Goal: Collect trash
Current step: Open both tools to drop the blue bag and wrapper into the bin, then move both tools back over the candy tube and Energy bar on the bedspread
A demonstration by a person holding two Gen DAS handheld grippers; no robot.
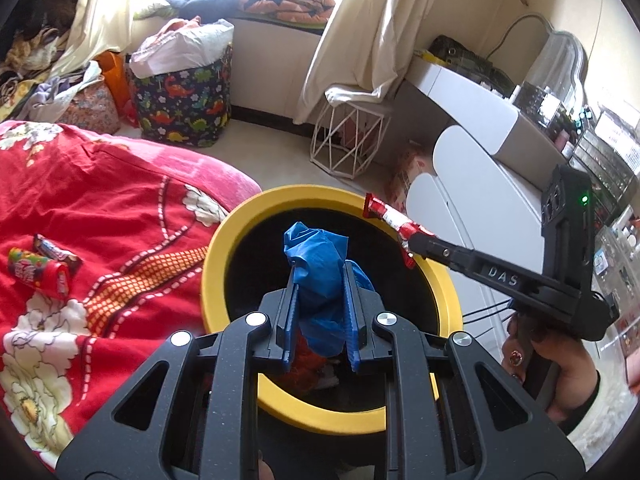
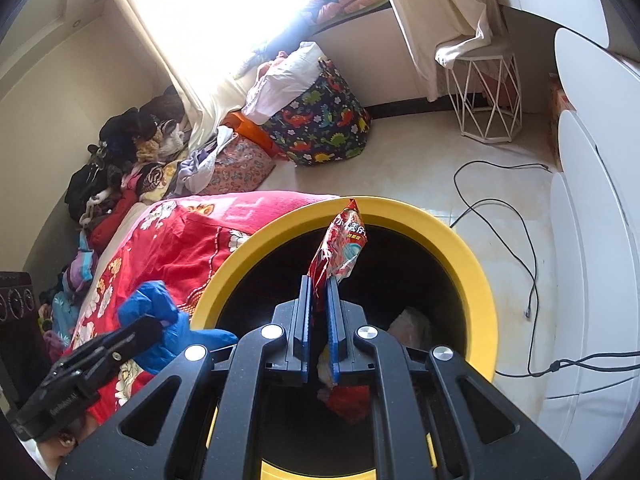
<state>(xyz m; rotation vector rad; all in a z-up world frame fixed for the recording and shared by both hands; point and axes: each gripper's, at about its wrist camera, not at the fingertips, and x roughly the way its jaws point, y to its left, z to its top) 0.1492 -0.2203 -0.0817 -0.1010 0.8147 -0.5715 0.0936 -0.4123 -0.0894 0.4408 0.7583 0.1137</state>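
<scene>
Fingers [image 1: 352, 300] of left gripper [image 1: 320, 280] pinching crumpled blue plastic bag [image 1: 316, 256] above yellow-rimmed bin [image 1: 224, 248]; of right gripper [image 2: 319, 296], pinching red snack wrapper [image 2: 340, 248] by its lower end over same bin. Both likely light, limp, slippery film; best held at a bunched fold. On red bedspread [image 1: 100, 184], only in left view: two more snack packets [image 1: 42, 268]. Only in right view: trash already in bin bottom and black cable [image 2: 520, 248] on floor.
</scene>
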